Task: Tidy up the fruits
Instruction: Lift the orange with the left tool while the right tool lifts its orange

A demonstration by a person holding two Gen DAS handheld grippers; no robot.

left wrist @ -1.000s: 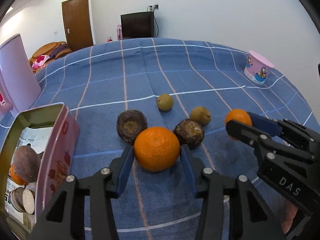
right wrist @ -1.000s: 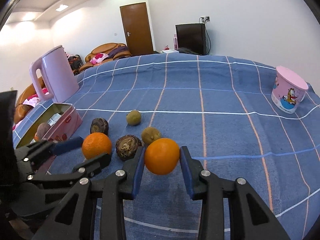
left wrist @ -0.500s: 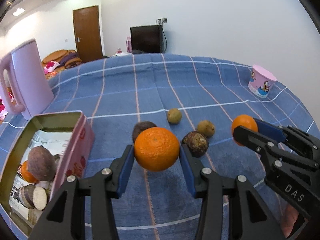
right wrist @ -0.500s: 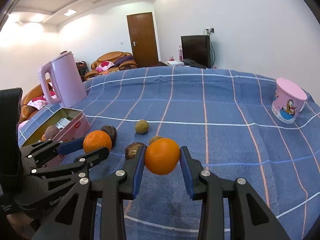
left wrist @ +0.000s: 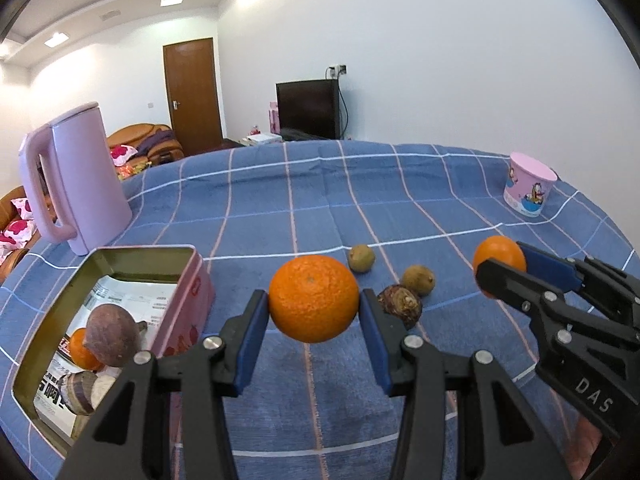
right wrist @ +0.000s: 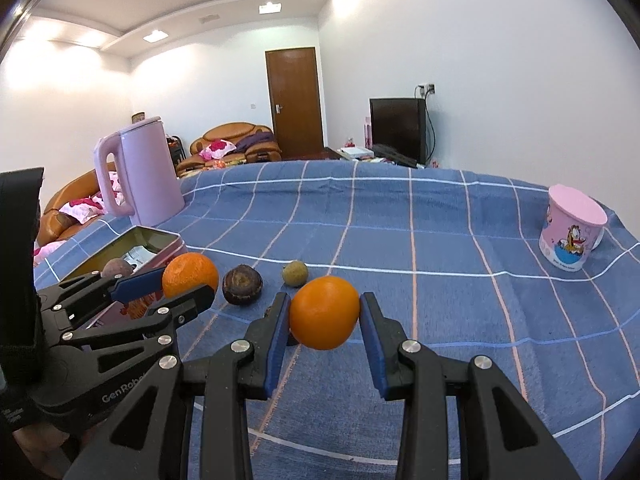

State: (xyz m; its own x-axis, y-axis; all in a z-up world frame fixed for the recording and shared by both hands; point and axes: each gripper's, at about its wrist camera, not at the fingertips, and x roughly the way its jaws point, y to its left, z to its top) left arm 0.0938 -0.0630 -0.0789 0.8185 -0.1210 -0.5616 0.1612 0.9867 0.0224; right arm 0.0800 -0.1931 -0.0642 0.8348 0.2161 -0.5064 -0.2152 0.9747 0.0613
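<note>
My left gripper (left wrist: pixel 314 316) is shut on a large orange (left wrist: pixel 314 298), lifted above the blue checked cloth. Beside it my right gripper (right wrist: pixel 324 318) is shut on a smaller orange (right wrist: pixel 324 312), also off the cloth; that orange (left wrist: pixel 498 258) shows at the right of the left wrist view. An open pink tin (left wrist: pixel 188 300) at the left holds a purple-brown root (left wrist: pixel 112 336), a small orange (left wrist: pixel 80 348) and cut pieces. On the cloth lie two small brownish-green fruits (left wrist: pixel 361 258) (left wrist: pixel 418 279) and a dark brown fruit (left wrist: pixel 402 304); another dark one (right wrist: pixel 242 283) shows in the right wrist view.
A pink kettle (left wrist: pixel 76 184) stands behind the tin at the left. A pink cartoon cup (left wrist: pixel 528 184) sits upside down at the far right. The blue cloth (left wrist: pixel 320 200) stretches back towards a dark screen, a wooden door and a sofa.
Both grippers have risen with their oranges and tilted up, so more of the room shows. The tin and kettle have come further into the left wrist view.
</note>
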